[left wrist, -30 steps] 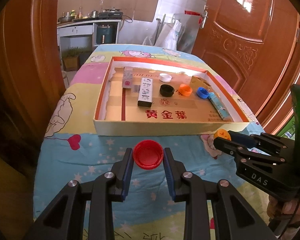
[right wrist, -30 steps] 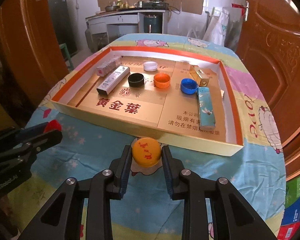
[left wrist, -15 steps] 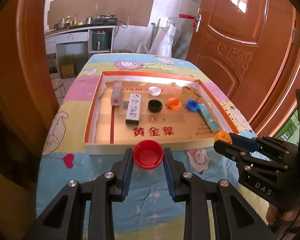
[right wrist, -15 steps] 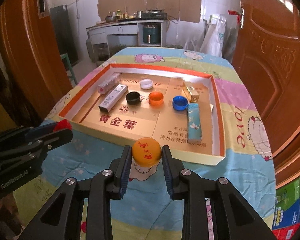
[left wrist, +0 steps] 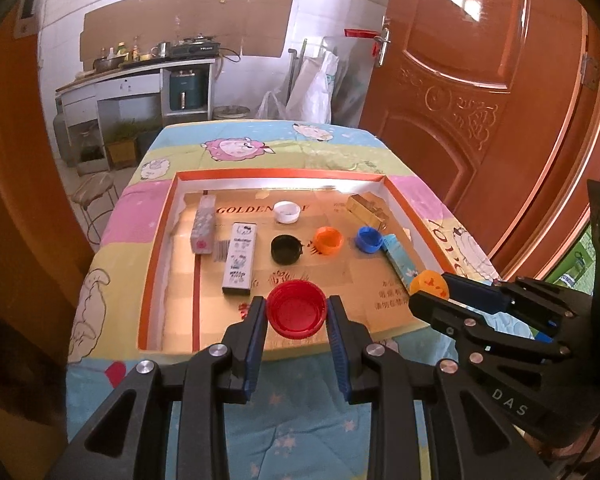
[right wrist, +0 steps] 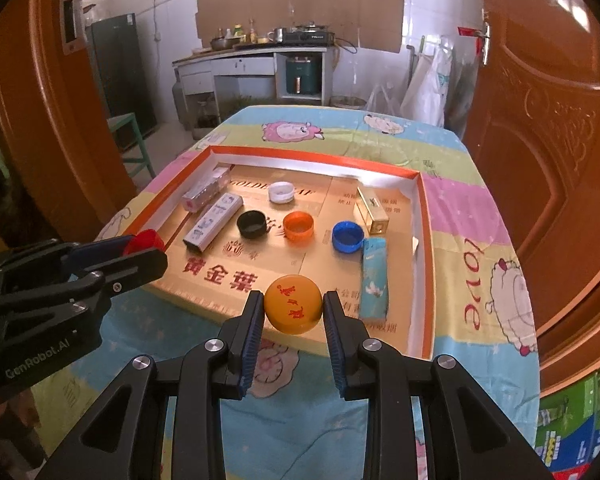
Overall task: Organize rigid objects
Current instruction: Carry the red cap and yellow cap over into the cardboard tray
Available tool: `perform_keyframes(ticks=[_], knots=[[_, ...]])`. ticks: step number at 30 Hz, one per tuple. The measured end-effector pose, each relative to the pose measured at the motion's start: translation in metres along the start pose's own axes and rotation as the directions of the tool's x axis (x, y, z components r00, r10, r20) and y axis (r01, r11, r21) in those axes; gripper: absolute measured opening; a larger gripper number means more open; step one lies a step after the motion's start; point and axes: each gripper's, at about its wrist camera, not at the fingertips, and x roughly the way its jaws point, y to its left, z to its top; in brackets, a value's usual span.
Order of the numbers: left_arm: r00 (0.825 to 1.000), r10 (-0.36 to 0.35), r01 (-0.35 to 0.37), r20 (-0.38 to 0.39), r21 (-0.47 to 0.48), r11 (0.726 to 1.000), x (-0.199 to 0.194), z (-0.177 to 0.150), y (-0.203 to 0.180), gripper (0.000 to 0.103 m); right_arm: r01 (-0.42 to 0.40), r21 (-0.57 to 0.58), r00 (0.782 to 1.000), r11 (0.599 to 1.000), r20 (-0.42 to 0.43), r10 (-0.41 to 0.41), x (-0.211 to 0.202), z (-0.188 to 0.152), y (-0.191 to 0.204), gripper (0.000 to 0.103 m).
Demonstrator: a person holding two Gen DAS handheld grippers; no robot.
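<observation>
Claws are gripping the last strays, left claw (left wrist: 297,312) a red cap (left wrist: 297,309), right claw (right wrist: 293,312) an orange ball (right wrist: 293,304), both hovering above the mostly filled tray (right wrist: 427,248).

Both wrist cameras look forward and down along own fingers, close above near edge of shallow orange-rimmed cardboard tray (left wrist: 158,240) (right wrist: 424,240). Tray interior shared; each view catches other gripper.
</observation>
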Motion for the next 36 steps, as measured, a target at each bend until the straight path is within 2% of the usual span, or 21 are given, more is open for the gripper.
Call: perform_keyframes(ticks=[17, 36], knots=[[0.999, -0.001, 0.002, -0.051, 0.014, 1.000, 0.043, 0.021, -0.003, 0.031, -0.022, 0.002, 0.999, 1.000, -0.034, 0.022, 0.039, 0.017, -0.016, 0.031], [0.993, 0.011, -0.009, -0.114, 0.021, 1.000, 0.082, 0.025, 0.000, 0.031, -0.040, 0.002, 0.997, 0.999, -0.071, 0.040, 0.075, 0.023, -0.030, 0.031]])
